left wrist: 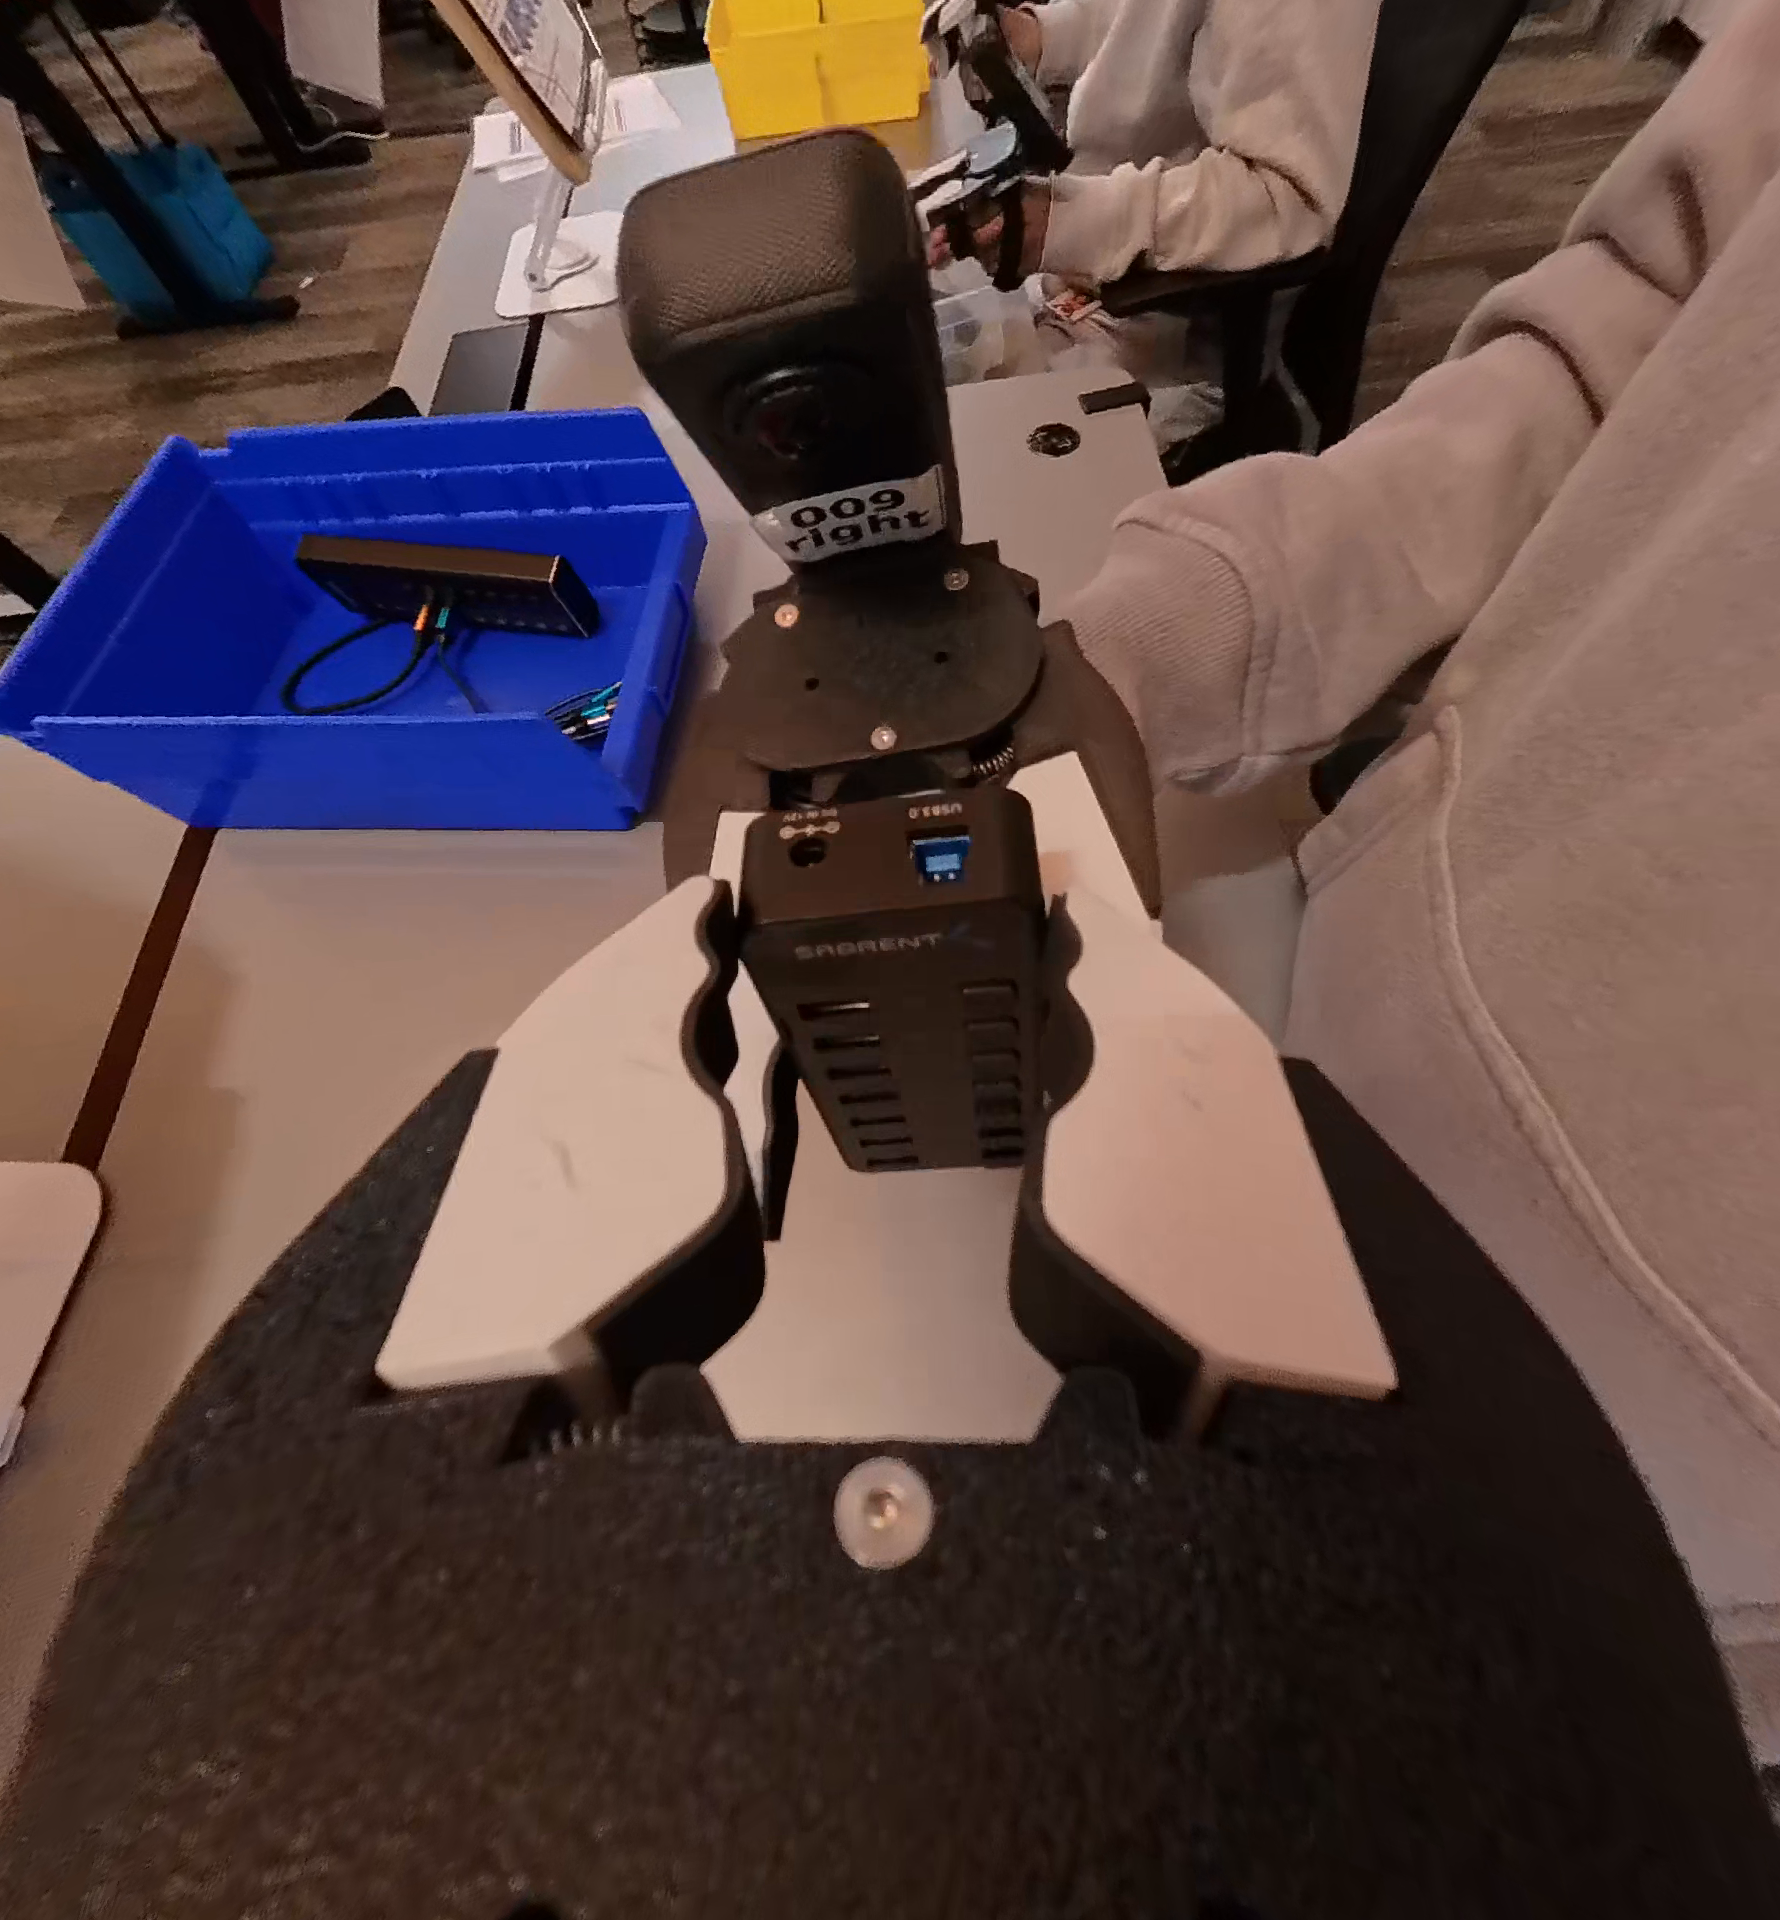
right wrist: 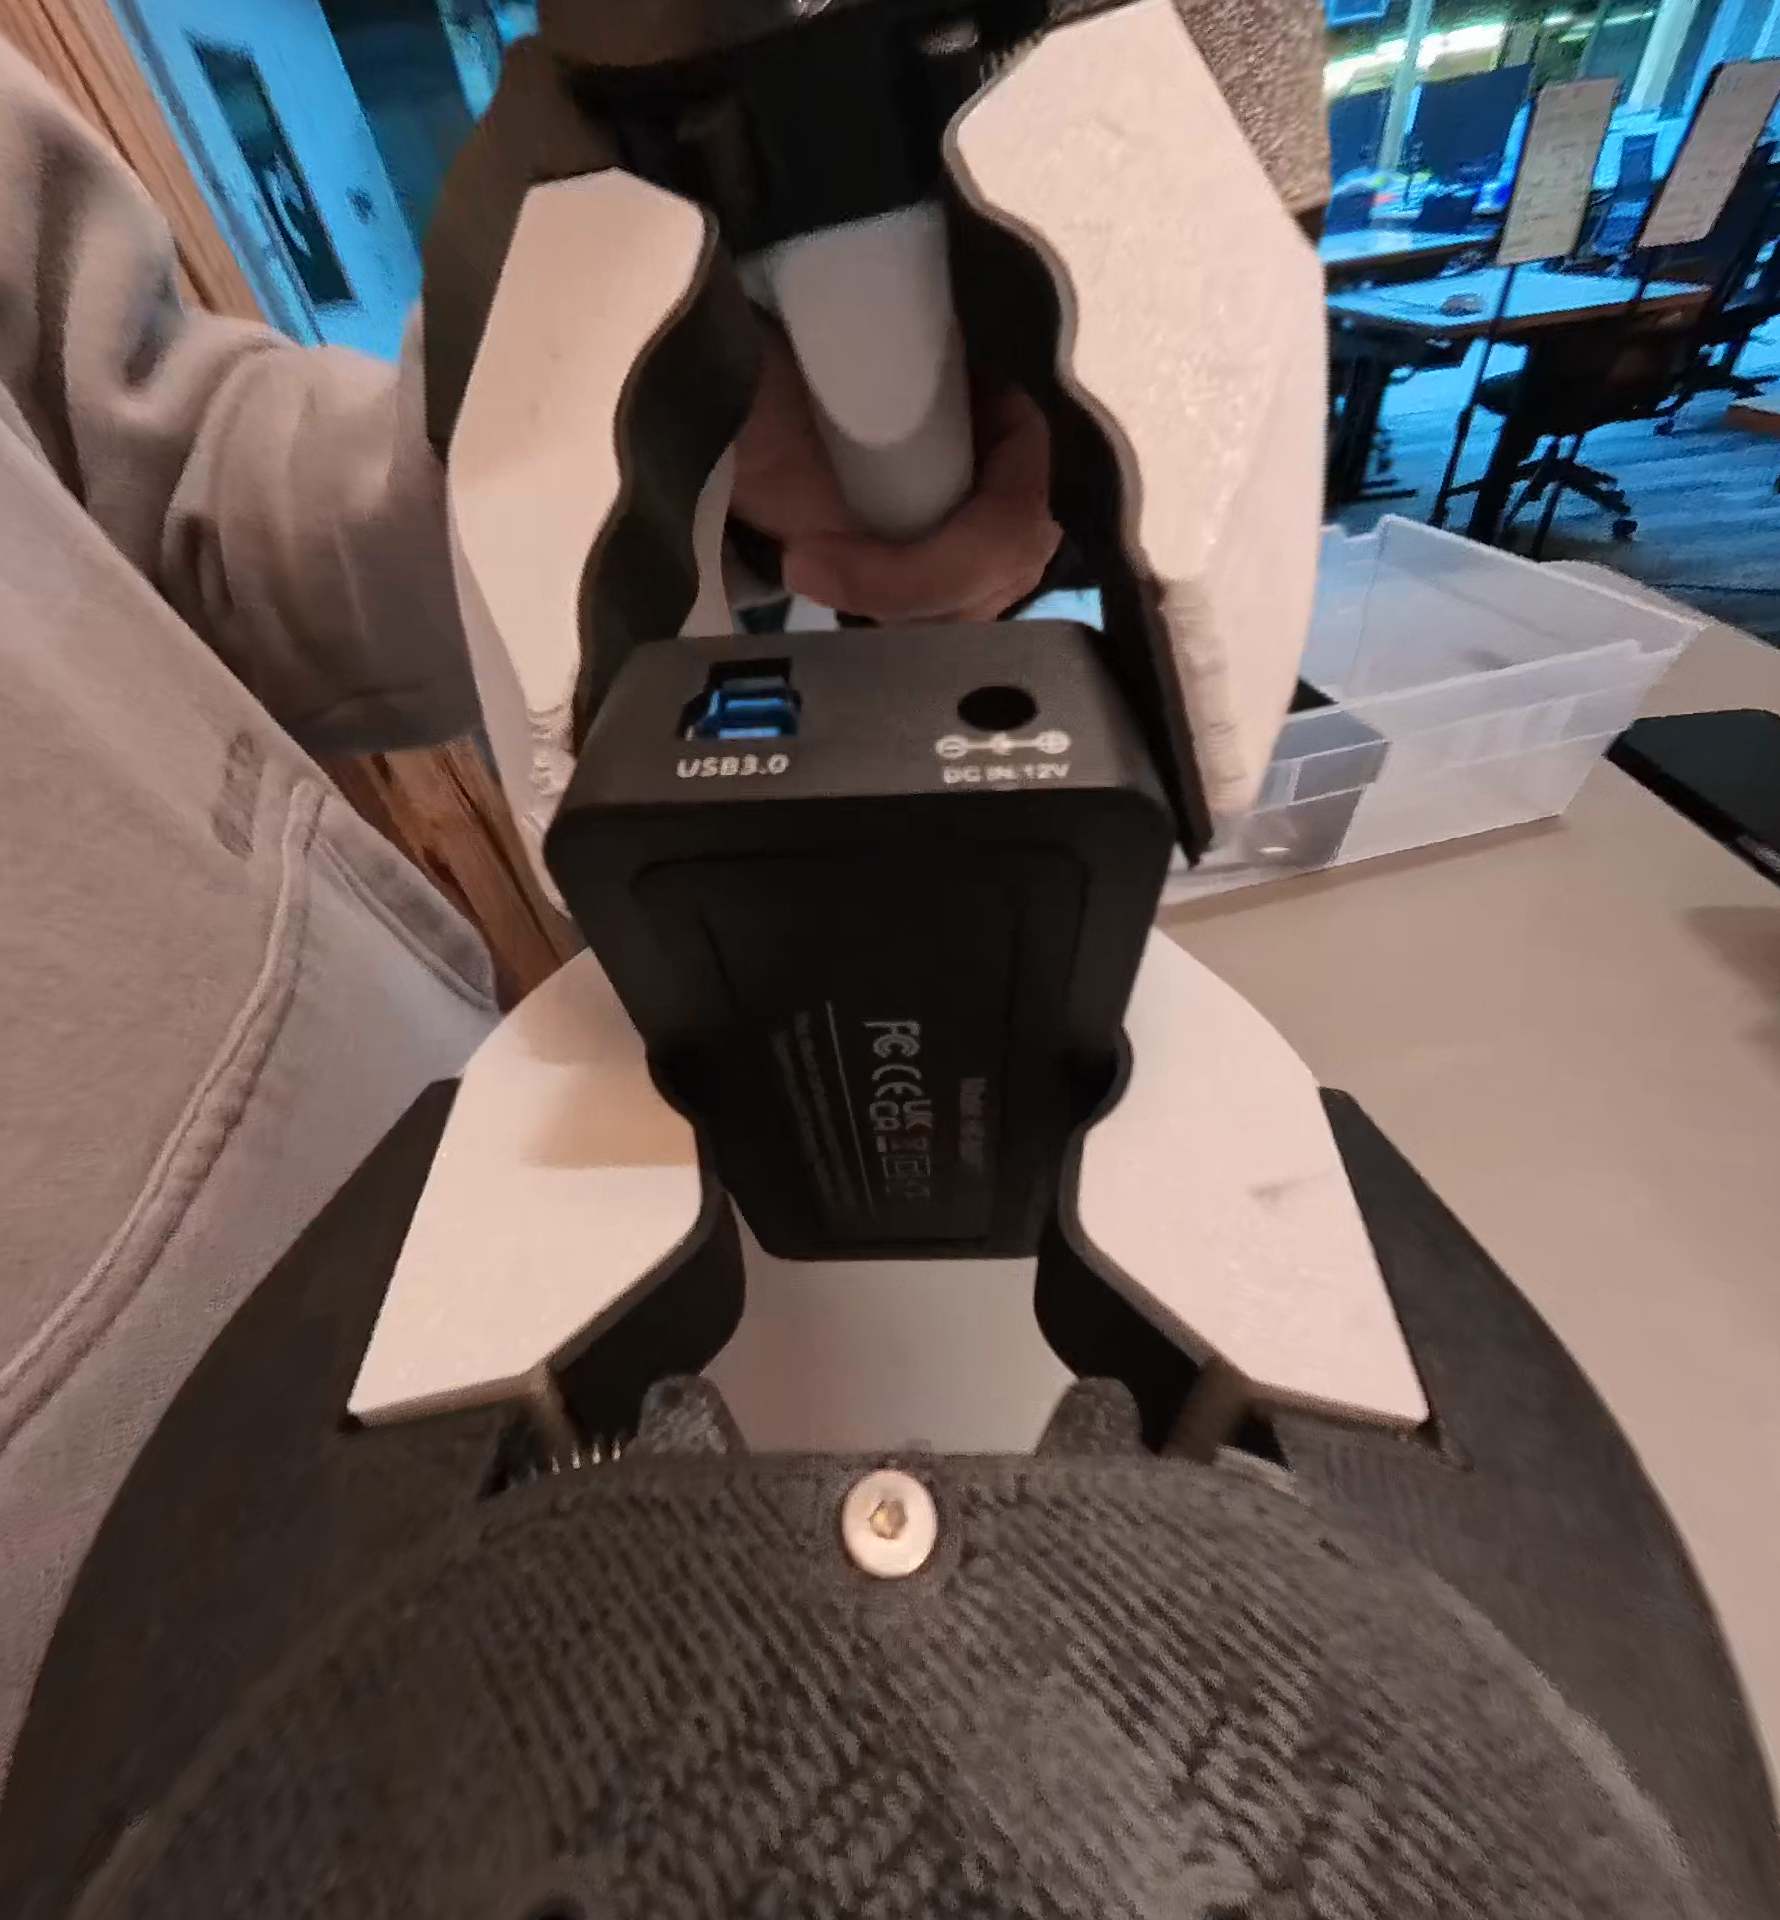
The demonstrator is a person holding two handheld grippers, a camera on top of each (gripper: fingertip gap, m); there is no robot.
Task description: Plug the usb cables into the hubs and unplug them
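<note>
A black USB hub (left wrist: pixel 896 987) is held in the air between both grippers, port rows facing the left wrist view and its flat labelled underside (right wrist: pixel 865 935) facing the right wrist view. My left gripper (left wrist: pixel 891 925) is shut on its sides near the end with the blue socket. My right gripper (right wrist: pixel 881 1039) faces it and is shut on the other part of the hub; it also shows in the left wrist view (left wrist: pixel 907 831). No cable is in this hub. A second black hub (left wrist: pixel 450 582) with cables (left wrist: pixel 366 665) plugged in lies in a blue bin (left wrist: pixel 346 769).
Loose cable ends (left wrist: pixel 585 712) lie in the bin's front right corner. The grey table (left wrist: pixel 398 987) is below. A clear plastic box (right wrist: pixel 1468 707) and a dark flat device (right wrist: pixel 1759 790) sit to one side. A yellow bin (left wrist: pixel 824 62) and another person (left wrist: pixel 1177 156) are behind.
</note>
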